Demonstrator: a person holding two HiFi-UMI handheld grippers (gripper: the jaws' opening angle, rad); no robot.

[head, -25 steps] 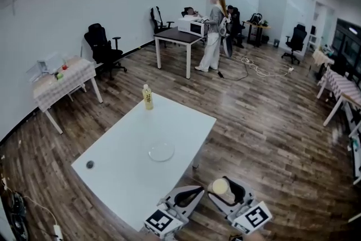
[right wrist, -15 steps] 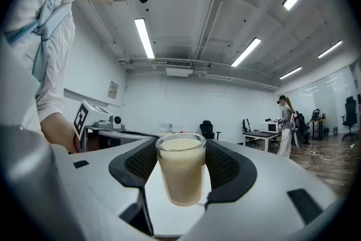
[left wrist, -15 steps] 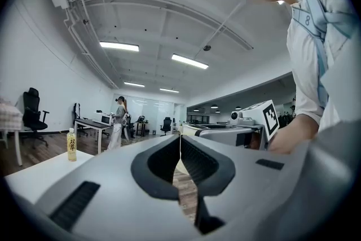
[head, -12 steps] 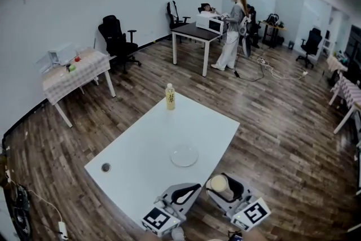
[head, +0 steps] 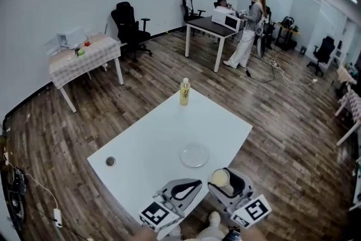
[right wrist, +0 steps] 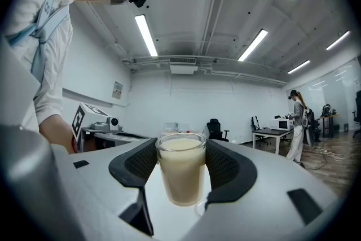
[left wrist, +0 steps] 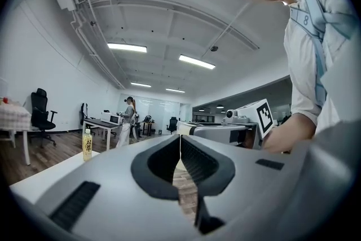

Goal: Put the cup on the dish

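A clear glass cup full of a creamy drink stands upright between the jaws of my right gripper, which is shut on it. In the head view the cup hangs over the near edge of the white table, just near-right of a clear glass dish lying flat on the top. My left gripper is at the table's near edge, left of the cup; its jaws meet with nothing between them.
A yellow drink bottle stands at the table's far edge and a small dark round thing lies near its left corner. Beyond are a checked-cloth table, office chairs, a desk with a microwave and a standing person.
The view has drawn closer to the table and swung right. Both grippers now sit at the table's near edge, the cup closer to the dish. The right gripper's hold is unchanged.
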